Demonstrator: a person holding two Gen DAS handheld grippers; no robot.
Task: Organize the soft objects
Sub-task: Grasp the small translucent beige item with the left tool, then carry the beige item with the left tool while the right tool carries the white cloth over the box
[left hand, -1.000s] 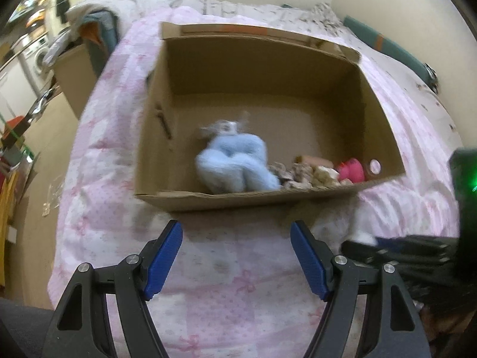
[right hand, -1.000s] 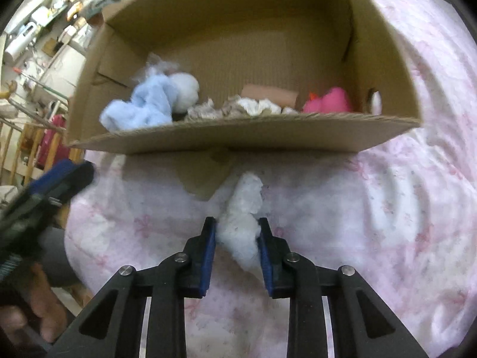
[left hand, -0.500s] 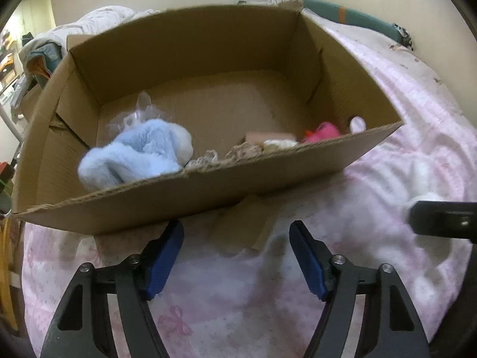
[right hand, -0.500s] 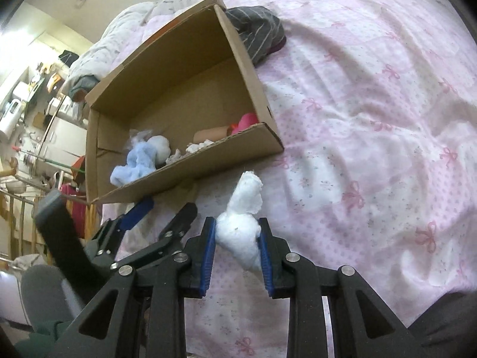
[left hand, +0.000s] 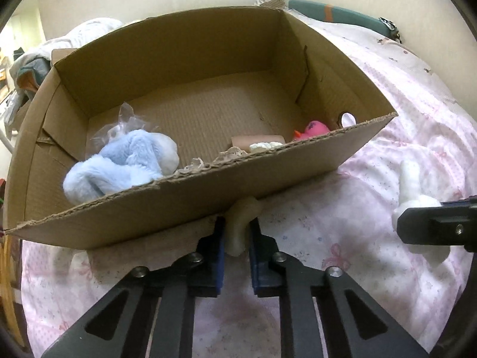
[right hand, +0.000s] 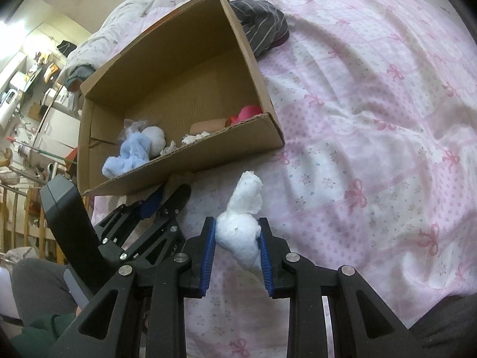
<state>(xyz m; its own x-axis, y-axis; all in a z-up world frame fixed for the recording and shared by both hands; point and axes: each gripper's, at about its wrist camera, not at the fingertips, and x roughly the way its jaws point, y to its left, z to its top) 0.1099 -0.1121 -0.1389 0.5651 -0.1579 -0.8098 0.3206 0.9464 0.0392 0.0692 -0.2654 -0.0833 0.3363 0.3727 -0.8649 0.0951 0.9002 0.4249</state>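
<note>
Soft objects sit in and beside an open cardboard box (left hand: 167, 205) on a bed with a pink bow-print quilt (right hand: 372, 113). Inside the box: a fluffy light-blue plush (left hand: 119, 164) against the near wall, crumpled beige scraps (left hand: 208, 161) and a pink toy (left hand: 313, 129). No readable writing or labels appear. Left gripper (left hand: 236, 238) has just been closing; its blue pads pinch a limp beige piece (left hand: 240, 223) just beside the box's near wall. Right gripper (right hand: 237, 238), partly closed, clamps a white cotton wad (right hand: 241, 226) above the quilt.
</note>
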